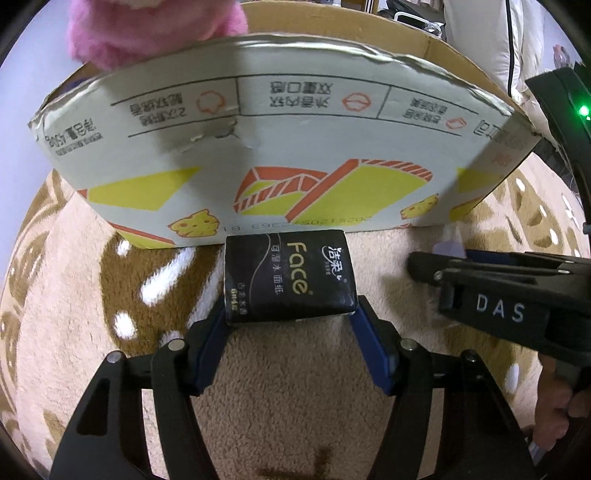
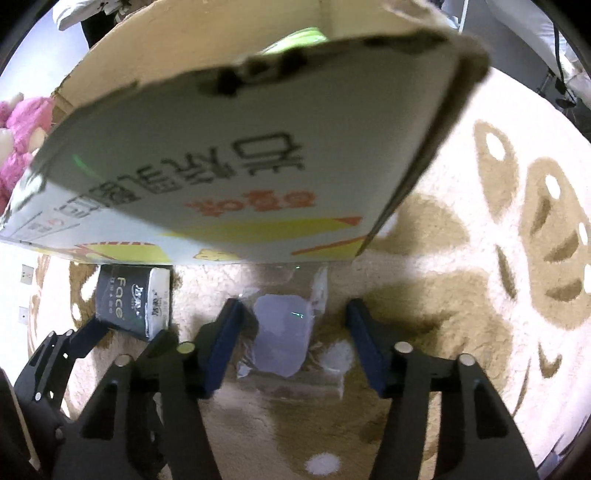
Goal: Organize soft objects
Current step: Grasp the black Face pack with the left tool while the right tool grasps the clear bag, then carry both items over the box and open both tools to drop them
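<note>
A black "Face" tissue pack (image 1: pixel 290 275) lies on the carpet against the cardboard box (image 1: pixel 280 147). My left gripper (image 1: pixel 290 321) has its blue fingers on both sides of the pack's near end, touching it. The pack also shows in the right wrist view (image 2: pixel 131 301). My right gripper (image 2: pixel 291 325) is open around a pale lilac soft item in a clear plastic bag (image 2: pixel 282 338) lying on the carpet before the box (image 2: pixel 236 155). A pink plush toy (image 1: pixel 147 29) sits at the box's far left.
A beige carpet with brown and white patterns (image 2: pixel 480 277) covers the floor. The right gripper's body (image 1: pixel 495 306) is close on the right in the left wrist view. A green thing (image 2: pixel 299 38) lies inside the box.
</note>
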{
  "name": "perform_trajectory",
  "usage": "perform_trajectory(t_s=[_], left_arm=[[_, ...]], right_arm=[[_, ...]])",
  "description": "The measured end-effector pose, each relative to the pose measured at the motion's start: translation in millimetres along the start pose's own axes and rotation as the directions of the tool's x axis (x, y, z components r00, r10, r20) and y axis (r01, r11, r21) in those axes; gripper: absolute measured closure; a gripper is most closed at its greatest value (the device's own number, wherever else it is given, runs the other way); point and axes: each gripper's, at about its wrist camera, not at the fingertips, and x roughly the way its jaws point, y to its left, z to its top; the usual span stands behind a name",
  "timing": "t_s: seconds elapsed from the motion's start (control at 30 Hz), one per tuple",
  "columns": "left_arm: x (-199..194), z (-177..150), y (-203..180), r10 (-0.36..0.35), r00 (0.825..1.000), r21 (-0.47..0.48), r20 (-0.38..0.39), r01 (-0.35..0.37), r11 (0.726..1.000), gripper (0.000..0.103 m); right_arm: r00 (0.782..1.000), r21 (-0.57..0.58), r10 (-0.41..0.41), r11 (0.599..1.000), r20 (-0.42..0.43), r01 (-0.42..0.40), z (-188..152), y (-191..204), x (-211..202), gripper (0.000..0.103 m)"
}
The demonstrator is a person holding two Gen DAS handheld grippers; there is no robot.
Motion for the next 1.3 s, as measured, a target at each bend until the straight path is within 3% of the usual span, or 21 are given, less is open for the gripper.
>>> perform_trajectory(t_s=[0.03, 0.33, 0.53, 0.93, 1.1, 1.3], left_arm=[[-1, 0, 0, 0.002, 1.000, 0.000, 0.000, -0.002, 1.000, 0.039], [-14, -2, 4, 0.034, 0.999, -0.055, -0.003, -0.034, 0.998, 0.040], [-28, -5, -2, 0.077, 0.996, -0.022, 0.044, -0.076, 0.997, 0.040], [-68, -13, -7, 0.098, 0.990, -0.003, 0.103, -0.098, 0.995, 0.040], [-101, -17, -11, 0.114, 0.977, -0.004, 0.183, -0.115, 0.993, 0.040], [-146, -21, -18, 0.122, 0.943, -0.005, 0.311, -0.127, 0.992, 0.040]], right_arm=[[1.000, -0.002, -0.014, 1.000, 0.003, 0.014, 0, 0, 0, 0.053], [0.999, -0.057, -0.036, 0.998, 0.022, 0.037, -9, -4, -16, 0.056], [0.999, -0.057, -0.015, 0.998, 0.038, 0.017, -12, -16, -28, 0.057], [0.995, -0.068, 0.027, 0.997, 0.093, -0.021, -45, -43, -56, 0.058], [0.990, -0.072, 0.051, 0.997, 0.134, -0.041, -59, -46, -86, 0.058], [0.967, -0.084, 0.098, 0.993, 0.236, -0.080, -66, -57, -131, 0.058]])
